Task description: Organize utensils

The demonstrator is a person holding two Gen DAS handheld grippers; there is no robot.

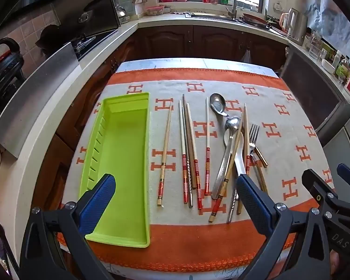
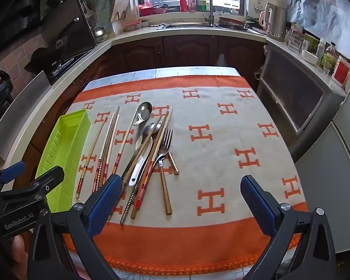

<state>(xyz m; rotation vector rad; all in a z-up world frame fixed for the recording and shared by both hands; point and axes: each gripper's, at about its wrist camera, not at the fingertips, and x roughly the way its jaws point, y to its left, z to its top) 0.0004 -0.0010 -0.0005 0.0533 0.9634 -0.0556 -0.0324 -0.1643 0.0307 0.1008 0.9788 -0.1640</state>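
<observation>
Utensils (image 1: 212, 154) lie lengthwise, pointing away, between the green tray (image 1: 126, 210) and the right gripper (image 2: 182, 200); both grippers gape empty, left gripper (image 1: 175, 200) nearest the tray.

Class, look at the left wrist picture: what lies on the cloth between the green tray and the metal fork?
Chopsticks in a loose row, then a pile of spoons crossed by more chopsticks, lie between green tray and fork.

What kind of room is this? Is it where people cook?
Yes, it looks like a home kitchen. There is a sink with a tall faucet under the window, a kettle on the counter, and chopsticks, spoons and a fork spread on the table's orange cloth beside a green tray.
</observation>
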